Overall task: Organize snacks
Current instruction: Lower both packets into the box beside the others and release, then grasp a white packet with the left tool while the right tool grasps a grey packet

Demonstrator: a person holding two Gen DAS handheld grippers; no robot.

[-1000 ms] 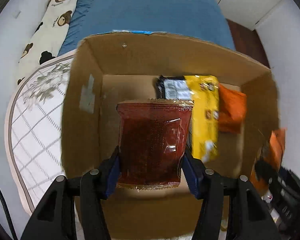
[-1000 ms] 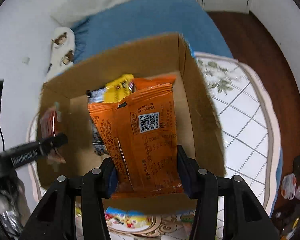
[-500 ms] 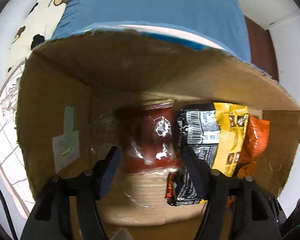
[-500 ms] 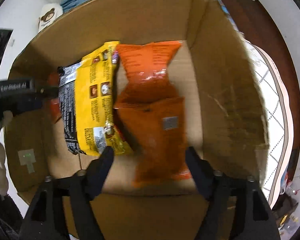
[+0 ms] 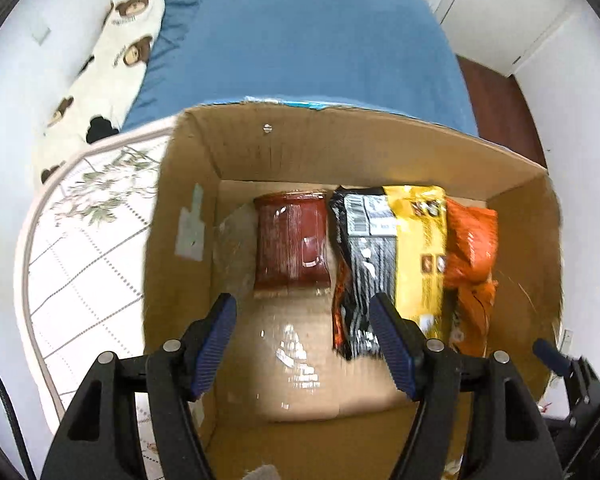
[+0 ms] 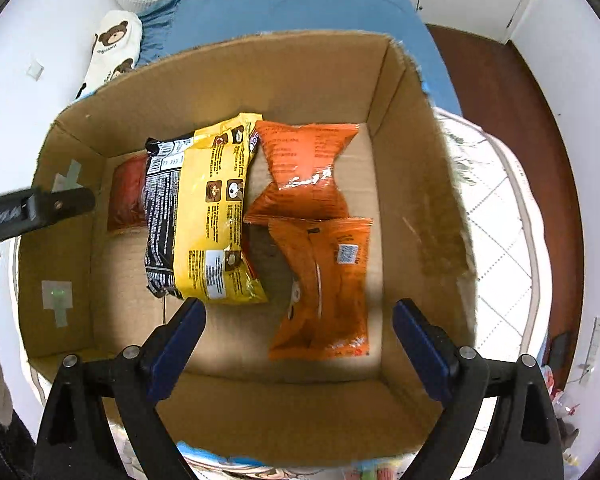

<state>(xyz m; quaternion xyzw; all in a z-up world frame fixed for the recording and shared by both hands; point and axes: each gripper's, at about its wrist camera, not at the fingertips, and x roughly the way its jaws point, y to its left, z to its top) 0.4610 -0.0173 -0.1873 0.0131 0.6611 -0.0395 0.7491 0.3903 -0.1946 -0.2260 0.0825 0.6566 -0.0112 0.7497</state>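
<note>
1. Left wrist view: the left gripper (image 5: 302, 334) points straight down into the cardboard box (image 5: 236, 148), above the box floor at the near end.
2. Its blue-padded fingers (image 5: 216, 338) stand apart, released, with nothing between them; the jaws have just been opening.
3. The dark red packet (image 5: 290, 250) lies flat on the box floor at 12 o'clock from the fingertips, clear of both pads.
4. The yellow and black packet (image 5: 396, 256) lies at 1 o'clock, its near end just beside the right pad; an orange packet (image 5: 470, 248) sits beyond it at 2 o'clock.
5. Right wrist view: the right gripper (image 6: 298, 334) also points straight down over the same box, near its front wall.
6. Its fingers (image 6: 418, 344) are spread wide and hold nothing; the jaws have just been opening.
7. The near orange packet (image 6: 324, 284) lies loose on the floor between the fingertips and slightly ahead at 12 o'clock, touching neither pad.
8. A second orange packet (image 6: 304, 168) lies farther off at 12 o'clock; the yellow and black packet sits at 11 o'clock, its near corner close to the left pad.
9. The other gripper's black finger (image 6: 36, 210) reaches in at 9 o'clock.
</note>
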